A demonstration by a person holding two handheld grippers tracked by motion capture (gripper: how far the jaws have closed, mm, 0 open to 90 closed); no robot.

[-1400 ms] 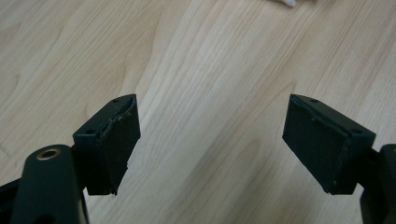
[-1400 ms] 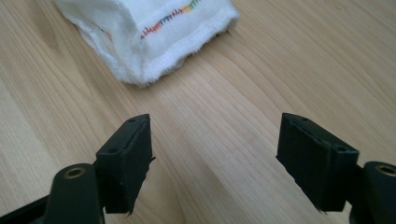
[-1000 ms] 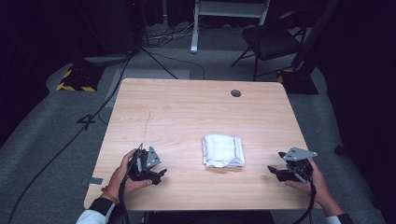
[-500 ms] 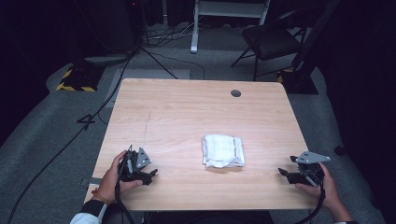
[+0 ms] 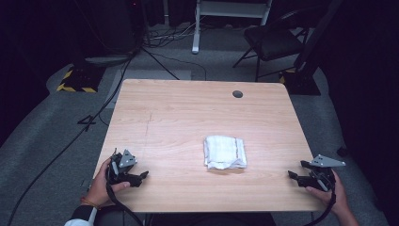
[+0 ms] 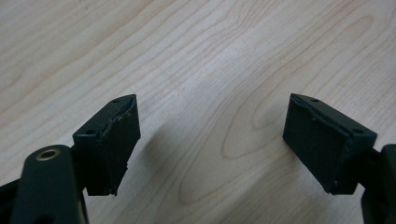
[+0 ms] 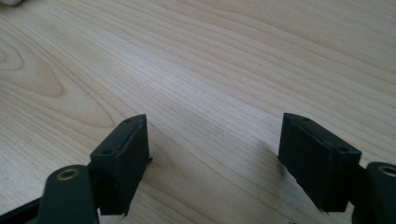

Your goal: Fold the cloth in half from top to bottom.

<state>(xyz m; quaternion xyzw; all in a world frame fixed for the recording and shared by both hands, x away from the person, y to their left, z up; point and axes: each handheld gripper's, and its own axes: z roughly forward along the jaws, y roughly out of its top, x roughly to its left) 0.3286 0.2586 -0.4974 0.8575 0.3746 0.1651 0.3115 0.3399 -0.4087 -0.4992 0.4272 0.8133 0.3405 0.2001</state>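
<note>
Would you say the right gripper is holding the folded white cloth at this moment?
No, the right gripper is open at the table's edge, apart from the folded white cloth.

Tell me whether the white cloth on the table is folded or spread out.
Folded. The white cloth lies as a compact, thick rectangle with layered edges on the table, apart from both grippers.

A folded cloth (image 5: 225, 152) lies on the table (image 5: 188, 113), between both grippers.

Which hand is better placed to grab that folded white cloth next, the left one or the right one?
Probably the right. The right gripper sits open and level with the folded white cloth, its jaws aimed toward it. The left gripper is also open and empty but looks slightly farther away. It's a close call.
</note>
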